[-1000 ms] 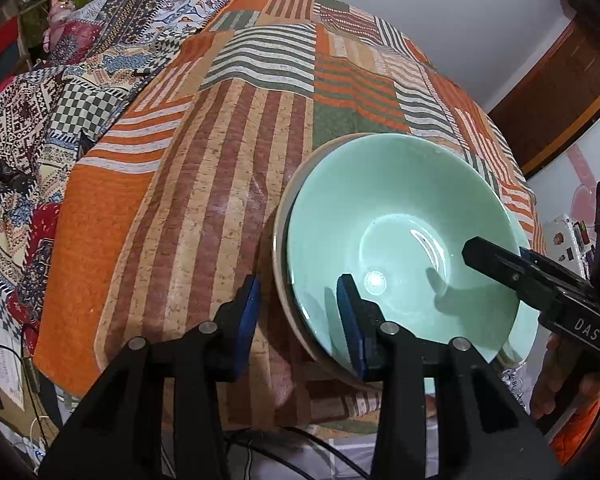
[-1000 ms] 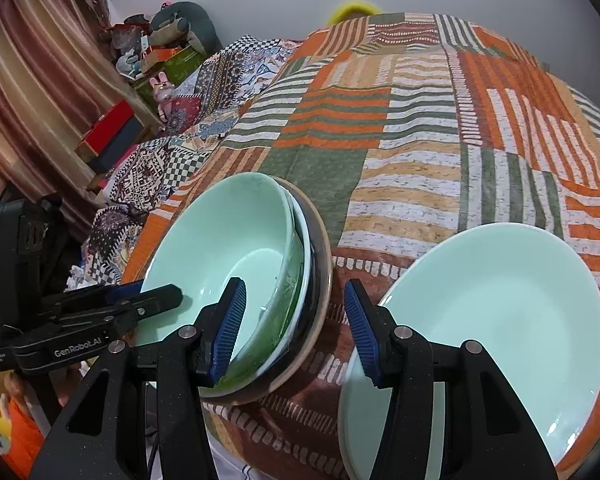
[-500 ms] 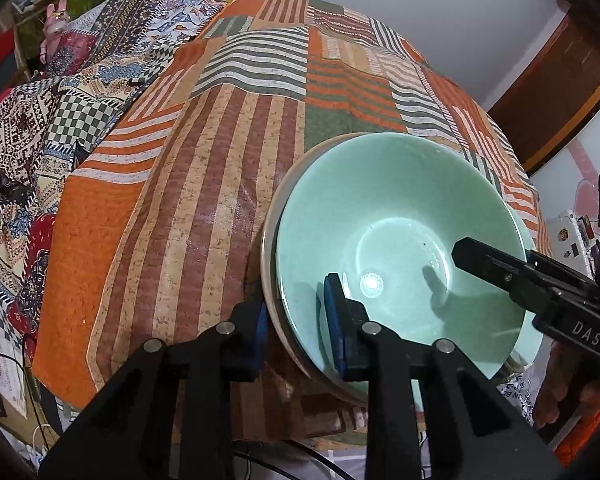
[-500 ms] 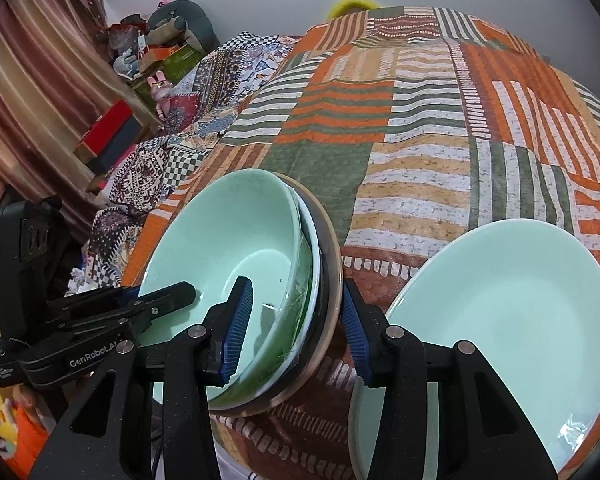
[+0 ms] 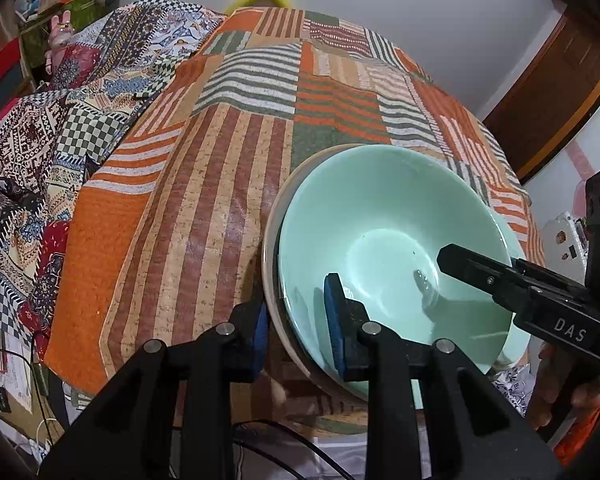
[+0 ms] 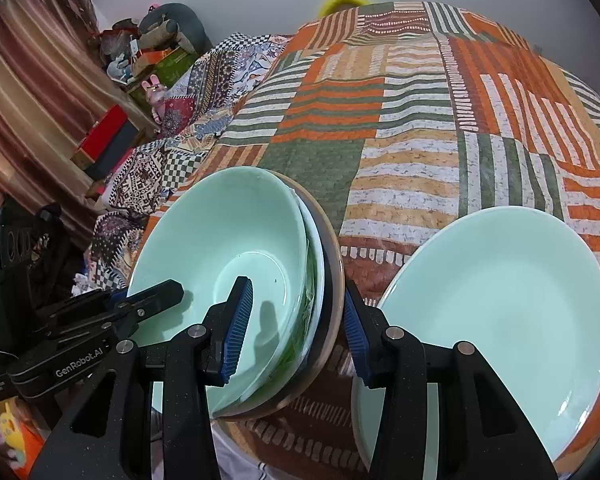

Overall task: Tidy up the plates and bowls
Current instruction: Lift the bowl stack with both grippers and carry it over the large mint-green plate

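We've closed both claws since a second ago: left gripper (image 5: 296,330) and right gripper (image 6: 298,330) now pinch opposite rims of the bowl stack (image 6: 236,280) at the bed's (image 6: 420,120) near edge, ready to lift beside the plate (image 6: 500,300)

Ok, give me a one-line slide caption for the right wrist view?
Right gripper and left gripper clamp opposite rims of a stack of mint-green bowls, beside a mint-green plate on the striped patchwork cloth.
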The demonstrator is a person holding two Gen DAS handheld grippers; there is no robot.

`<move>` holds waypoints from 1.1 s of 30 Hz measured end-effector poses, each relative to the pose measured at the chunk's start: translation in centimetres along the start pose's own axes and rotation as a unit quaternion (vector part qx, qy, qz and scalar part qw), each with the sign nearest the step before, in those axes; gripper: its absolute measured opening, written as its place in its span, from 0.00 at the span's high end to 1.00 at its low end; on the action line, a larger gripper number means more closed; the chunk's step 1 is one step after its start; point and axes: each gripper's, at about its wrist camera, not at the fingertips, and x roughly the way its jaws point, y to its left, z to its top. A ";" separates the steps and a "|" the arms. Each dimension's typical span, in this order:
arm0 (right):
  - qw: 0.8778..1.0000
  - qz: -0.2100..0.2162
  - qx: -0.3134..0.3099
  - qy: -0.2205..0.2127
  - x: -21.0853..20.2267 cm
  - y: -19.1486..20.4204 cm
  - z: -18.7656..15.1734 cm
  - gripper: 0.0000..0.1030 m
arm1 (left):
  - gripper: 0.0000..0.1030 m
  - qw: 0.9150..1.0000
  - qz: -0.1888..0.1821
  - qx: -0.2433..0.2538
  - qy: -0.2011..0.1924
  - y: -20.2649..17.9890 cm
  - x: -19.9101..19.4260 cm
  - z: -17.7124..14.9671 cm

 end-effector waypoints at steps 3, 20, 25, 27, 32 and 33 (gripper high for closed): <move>1.000 0.003 -0.001 -0.008 -0.7 0.1 0.0 0.60 | 0.75 1.000 -0.002 0.001 -0.010 -0.4 -1.1 0.1; 0.996 0.008 0.002 -0.085 -7.2 0.1 0.1 0.60 | 0.75 0.997 -0.011 0.043 -0.068 -5.4 -7.1 0.7; 0.994 0.000 0.006 -0.106 -9.2 -0.8 -0.3 0.60 | 0.75 0.995 -0.020 0.057 -0.077 -7.5 -7.9 0.7; 0.994 -0.003 0.009 -0.113 -10.0 -1.2 -0.5 0.60 | 0.75 0.995 -0.023 0.061 -0.080 -8.2 -8.1 0.7; 0.992 -0.012 0.020 -0.127 -11.4 -2.5 -1.0 0.60 | 0.75 0.993 -0.031 0.077 -0.081 -10.4 -8.4 0.6; 0.991 -0.013 0.021 -0.130 -11.7 -2.6 -1.1 0.60 | 0.75 0.993 -0.032 0.080 -0.081 -10.8 -8.4 0.6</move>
